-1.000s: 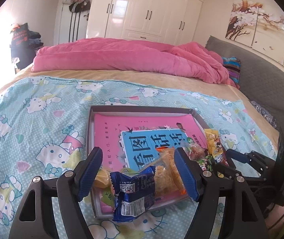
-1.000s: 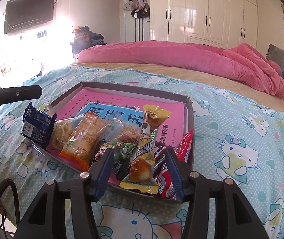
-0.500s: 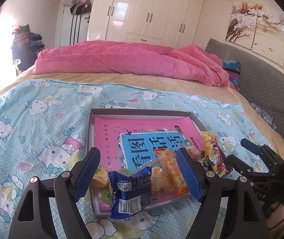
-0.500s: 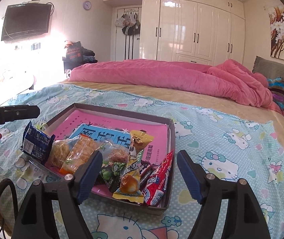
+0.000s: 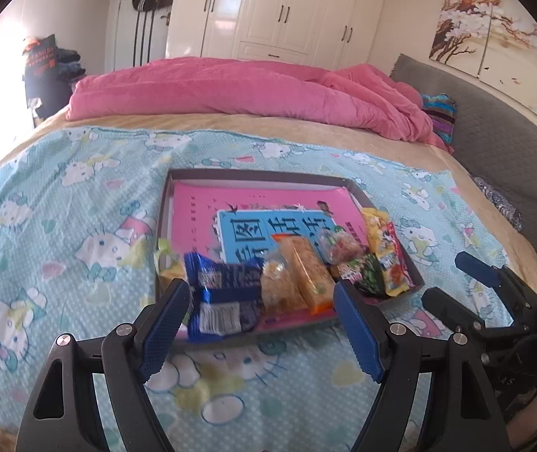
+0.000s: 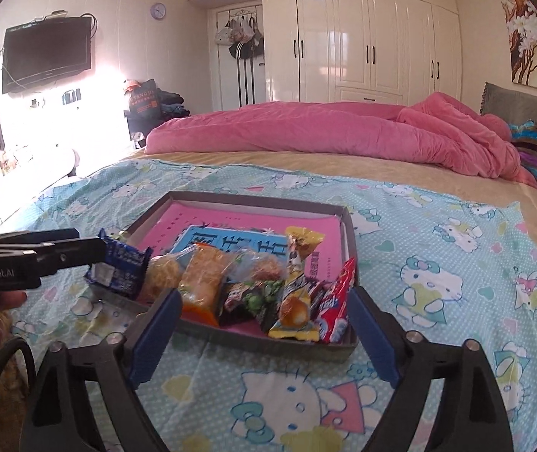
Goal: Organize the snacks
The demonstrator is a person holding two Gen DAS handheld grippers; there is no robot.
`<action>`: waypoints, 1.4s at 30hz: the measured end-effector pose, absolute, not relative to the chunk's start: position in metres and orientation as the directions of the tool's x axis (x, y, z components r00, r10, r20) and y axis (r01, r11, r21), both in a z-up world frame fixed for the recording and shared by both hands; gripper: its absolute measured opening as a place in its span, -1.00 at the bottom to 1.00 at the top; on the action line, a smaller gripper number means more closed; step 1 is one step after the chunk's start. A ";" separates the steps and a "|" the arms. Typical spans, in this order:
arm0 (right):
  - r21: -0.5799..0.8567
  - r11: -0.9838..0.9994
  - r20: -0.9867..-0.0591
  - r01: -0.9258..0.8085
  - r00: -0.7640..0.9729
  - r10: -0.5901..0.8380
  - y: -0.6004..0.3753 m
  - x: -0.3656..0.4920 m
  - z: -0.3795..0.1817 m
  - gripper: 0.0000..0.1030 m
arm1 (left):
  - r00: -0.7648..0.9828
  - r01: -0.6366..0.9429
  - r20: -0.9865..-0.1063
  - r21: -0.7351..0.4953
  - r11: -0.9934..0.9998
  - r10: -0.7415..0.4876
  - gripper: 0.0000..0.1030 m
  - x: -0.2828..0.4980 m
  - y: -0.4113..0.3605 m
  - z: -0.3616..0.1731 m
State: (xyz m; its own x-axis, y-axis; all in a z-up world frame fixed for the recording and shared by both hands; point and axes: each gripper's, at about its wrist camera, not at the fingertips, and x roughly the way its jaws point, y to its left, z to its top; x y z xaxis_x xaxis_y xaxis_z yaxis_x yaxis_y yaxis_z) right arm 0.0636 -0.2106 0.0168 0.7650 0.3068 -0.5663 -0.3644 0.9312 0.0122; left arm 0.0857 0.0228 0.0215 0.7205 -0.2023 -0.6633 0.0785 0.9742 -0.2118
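Both grippers stand above the bed's cartoon-cat sheet [image 6: 438,263], just short of the near edge of one shallow grey cardboard tray [image 6: 253,200]. Right gripper [image 6: 264,333]: its jaws have just been opening and now stand wide, with nothing between the blue pads. Left gripper [image 5: 259,329]: jaws spread wide, nothing gripped; the snacks lie beyond its fingertips.

One pink book [image 5: 208,207] lies flat on the tray floor, with one smaller blue book [image 5: 253,231] on top of it. Snack packets lie in a row along the tray's near edge. At the left end, one blue packet [image 5: 223,293] overhangs the rim. Next come one orange-and-clear cracker packet [image 5: 306,275], one green packet [image 6: 264,297], one yellow packet [image 6: 298,286] and one red packet [image 6: 338,301] at the right corner. Further small packets lie among them; their count cannot be told.
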 end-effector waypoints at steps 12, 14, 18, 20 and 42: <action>0.067 0.954 -0.628 -0.292 0.731 0.267 -0.224 0.026 0.016 0.96 | 0.683 0.067 -0.705 -0.200 0.977 -0.191 0.56 0.047 0.004 0.019; 0.076 0.954 -0.633 -0.289 0.726 0.270 -0.224 0.020 0.017 0.96 | 0.680 0.060 -0.710 -0.196 0.979 -0.184 0.56 0.042 0.004 0.019; 0.091 0.955 -0.648 -0.282 0.711 0.272 -0.222 0.007 0.016 0.96 | 0.654 0.046 -0.734 -0.207 0.977 -0.186 0.56 0.033 0.005 0.017; 0.097 0.955 -0.659 -0.279 0.702 0.272 -0.221 0.001 0.014 0.96 | 0.638 0.036 -0.747 -0.214 0.976 -0.187 0.56 0.029 0.005 0.014; 0.090 0.958 -0.657 -0.274 0.707 0.264 -0.218 -0.018 0.007 0.97 | 0.620 0.001 -0.771 -0.186 0.982 -0.147 0.56 0.009 0.002 0.006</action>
